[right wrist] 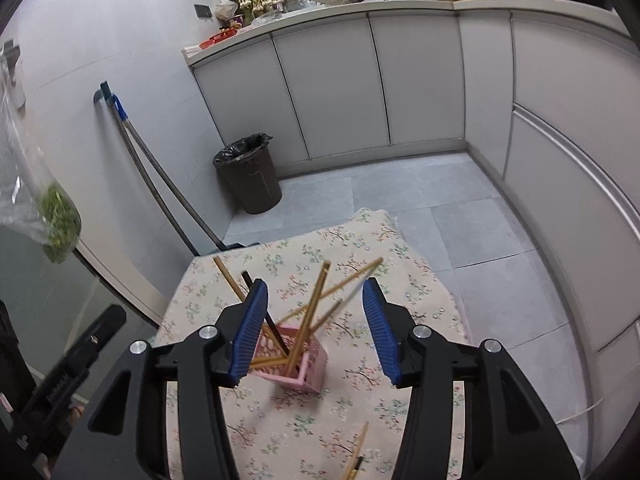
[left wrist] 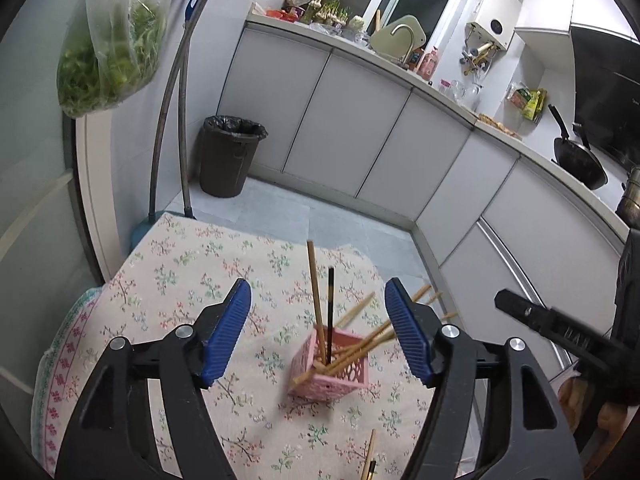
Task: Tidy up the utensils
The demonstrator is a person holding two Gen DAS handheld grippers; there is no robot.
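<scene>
The left tongs stand wide with nothing pressed between the blue pads, and the right tongs are also parted and hold nothing. No earlier view is given, so only that much can be said of them. A pink basket sits on the flowered bench at lower centre of both views, with several wooden chopsticks and 1 black chopstick leaning in it at loose angles. More loose chopsticks lie on the cloth at the bottom edge, right of centre. They look light, stiff, thin and smooth, so likely to roll or pivot in a grip. I would take one near its middle, across its length, and expect the light basket to tip if nudged.
</scene>
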